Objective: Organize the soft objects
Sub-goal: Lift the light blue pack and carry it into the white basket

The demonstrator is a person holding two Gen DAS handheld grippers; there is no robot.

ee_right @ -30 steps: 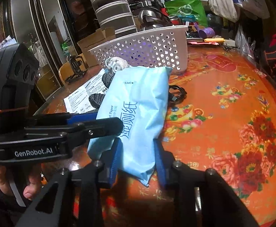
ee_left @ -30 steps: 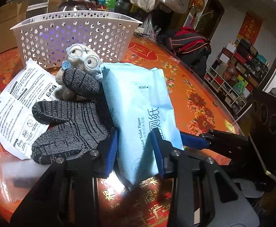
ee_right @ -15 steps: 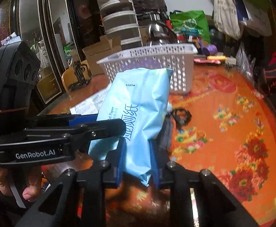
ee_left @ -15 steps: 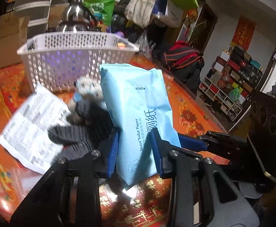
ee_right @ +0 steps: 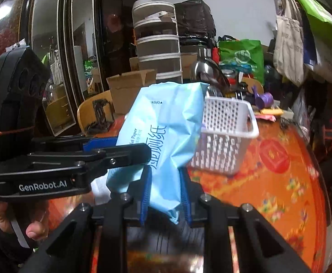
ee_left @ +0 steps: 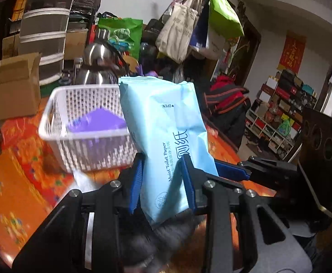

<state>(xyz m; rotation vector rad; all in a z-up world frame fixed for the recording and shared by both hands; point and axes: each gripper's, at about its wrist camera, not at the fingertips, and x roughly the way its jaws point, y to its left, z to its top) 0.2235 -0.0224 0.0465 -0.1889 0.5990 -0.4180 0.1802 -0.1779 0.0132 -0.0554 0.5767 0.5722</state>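
orange floral table (ee_left: 18, 182); white perforated basket (ee_left: 86, 141) standing on it, cardboard box (ee_left: 13, 86) at far edge.

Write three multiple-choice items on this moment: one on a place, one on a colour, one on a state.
1. Where is the white basket?
A. on the orange tablecloth
B. on a chair
C. on the floor

2. What colour is the pack of moist toilet paper?
A. green
B. light blue
C. red

3. How is the pack held?
A. flat on the table
B. by one gripper
C. by both grippers

A: it stands on the cloth.
B: its wrapper is pale blue.
C: the left gripper and right gripper both pinch its lower end.
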